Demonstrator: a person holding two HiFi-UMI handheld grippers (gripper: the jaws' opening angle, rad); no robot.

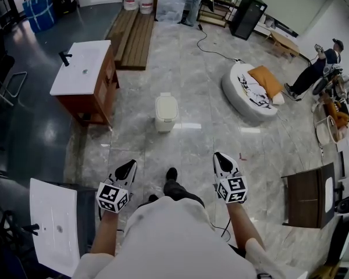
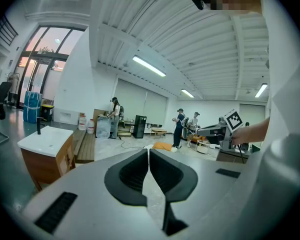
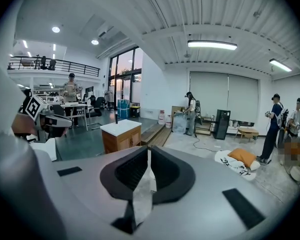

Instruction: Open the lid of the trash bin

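Nothing done yet: lid (image 1: 167, 102) of trash bin (image 1: 165, 121) down. Left gripper (image 1: 128, 167) and right gripper (image 1: 221, 158) well short of bin, jaws pressed together, empty. Approach and lift remaining.

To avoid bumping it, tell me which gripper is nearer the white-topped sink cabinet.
Left. In the head view the left gripper sits below and to the right of the sink cabinet; the right gripper is much farther to the right.

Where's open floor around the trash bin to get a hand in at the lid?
Bare marble floor lies between the trash bin and the left tongs and right tongs, and rightward to the round white bed. Tighter left, by the sink cabinet.
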